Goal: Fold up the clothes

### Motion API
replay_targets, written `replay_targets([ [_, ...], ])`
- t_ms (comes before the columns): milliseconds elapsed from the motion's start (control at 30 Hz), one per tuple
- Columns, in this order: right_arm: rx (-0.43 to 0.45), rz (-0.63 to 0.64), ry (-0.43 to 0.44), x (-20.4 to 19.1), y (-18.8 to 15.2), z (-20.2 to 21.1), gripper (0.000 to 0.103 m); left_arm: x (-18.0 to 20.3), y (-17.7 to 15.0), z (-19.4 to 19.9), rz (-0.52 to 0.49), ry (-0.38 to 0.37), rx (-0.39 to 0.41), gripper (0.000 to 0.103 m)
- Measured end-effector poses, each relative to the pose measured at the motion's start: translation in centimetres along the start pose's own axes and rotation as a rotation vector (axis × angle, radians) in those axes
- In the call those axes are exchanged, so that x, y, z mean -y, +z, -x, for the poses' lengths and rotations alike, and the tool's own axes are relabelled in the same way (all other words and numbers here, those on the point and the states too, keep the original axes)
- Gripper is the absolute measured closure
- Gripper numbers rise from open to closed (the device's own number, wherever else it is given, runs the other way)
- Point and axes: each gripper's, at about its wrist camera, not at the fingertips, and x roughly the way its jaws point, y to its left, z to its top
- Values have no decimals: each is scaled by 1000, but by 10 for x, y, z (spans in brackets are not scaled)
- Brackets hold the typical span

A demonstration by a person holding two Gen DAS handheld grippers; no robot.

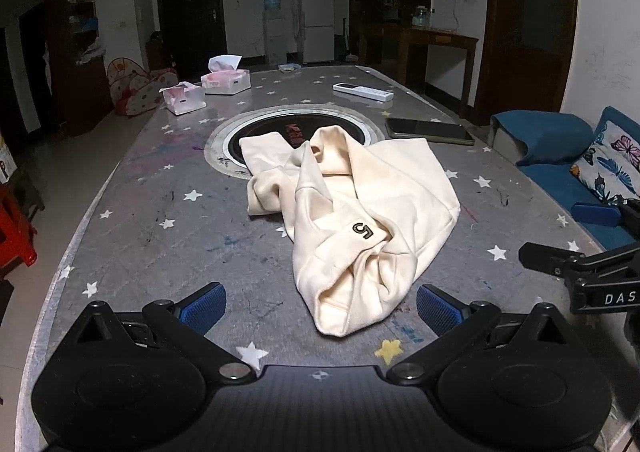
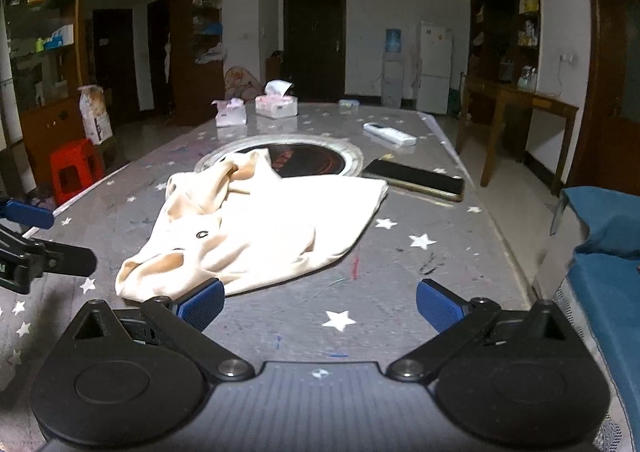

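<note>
A cream garment (image 1: 360,212) lies crumpled on the grey star-patterned table (image 1: 160,252), partly over a round black hob. It has a small dark mark near its near end. My left gripper (image 1: 320,308) is open and empty, with the garment's near end between its blue pads, just ahead of them. In the right wrist view the garment (image 2: 260,228) lies ahead and to the left. My right gripper (image 2: 320,304) is open and empty, its left pad (image 2: 202,306) just in front of the garment's near hem. Each gripper shows at the edge of the other's view.
A black phone (image 1: 430,131), a white remote (image 1: 363,92) and two tissue boxes (image 1: 225,81) lie on the far half of the table. A blue sofa (image 2: 600,252) stands to the right, a red stool (image 2: 74,172) to the left.
</note>
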Motion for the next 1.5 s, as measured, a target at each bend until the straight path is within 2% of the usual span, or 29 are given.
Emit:
replay_targets([
  [567, -37, 20, 52, -2, 44, -37, 0, -22, 38, -54, 76, 62, -39, 0],
  [800, -44, 55, 54, -9, 60, -56, 3, -24, 47, -71, 85, 58, -47, 0],
  [1500, -66, 68, 81, -24, 69, -89, 4, -26, 50, -85, 93, 65, -56, 0],
])
